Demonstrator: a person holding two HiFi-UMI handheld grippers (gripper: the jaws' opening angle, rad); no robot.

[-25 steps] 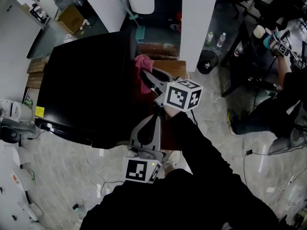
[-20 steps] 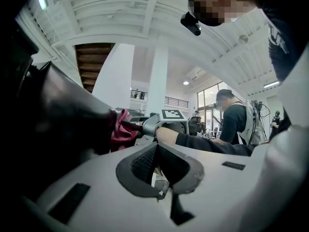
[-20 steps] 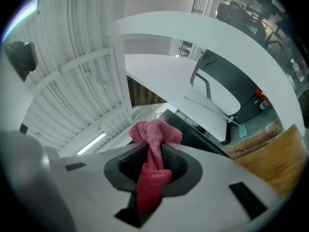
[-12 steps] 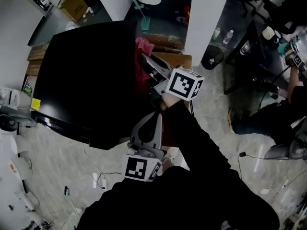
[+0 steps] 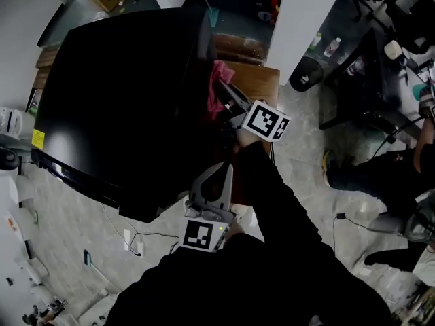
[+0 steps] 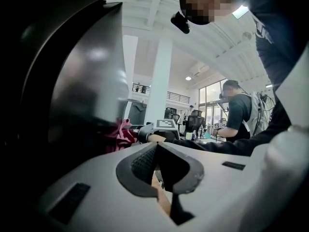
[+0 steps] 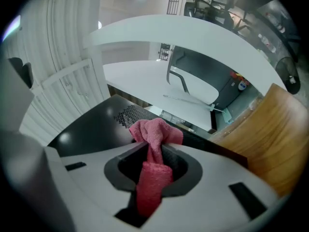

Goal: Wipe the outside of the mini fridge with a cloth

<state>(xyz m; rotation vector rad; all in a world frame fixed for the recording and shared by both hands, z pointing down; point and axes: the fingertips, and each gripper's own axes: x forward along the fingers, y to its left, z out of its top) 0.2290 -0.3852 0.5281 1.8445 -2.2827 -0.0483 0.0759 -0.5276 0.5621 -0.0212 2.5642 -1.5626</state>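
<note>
The black mini fridge [image 5: 122, 100] fills the upper left of the head view, seen from above. My right gripper [image 5: 228, 95] is shut on a pink cloth [image 5: 217, 87], which is pressed against the fridge's right side near the back corner. In the right gripper view the pink cloth [image 7: 153, 144] bunches between the jaws against the black fridge [image 7: 104, 122]. My left gripper [image 5: 216, 178] hangs lower beside the fridge's right side, jaws closed together with nothing held. The left gripper view shows the fridge [image 6: 72, 81] close on its left and the cloth [image 6: 120, 134] beyond.
A wooden surface [image 5: 258, 80] lies right of the cloth. A white pillar [image 5: 292, 12] rises behind it, with a black bin [image 5: 307, 73] beside. Cables [image 5: 136, 240] trail on the tiled floor. Another person [image 5: 401, 161] sits by desks at right.
The right gripper with the cloth has stayed on the fridge's right side and drawn slightly toward me along it, while my head view shifted so the fridge appears larger. The left gripper barely moved.
</note>
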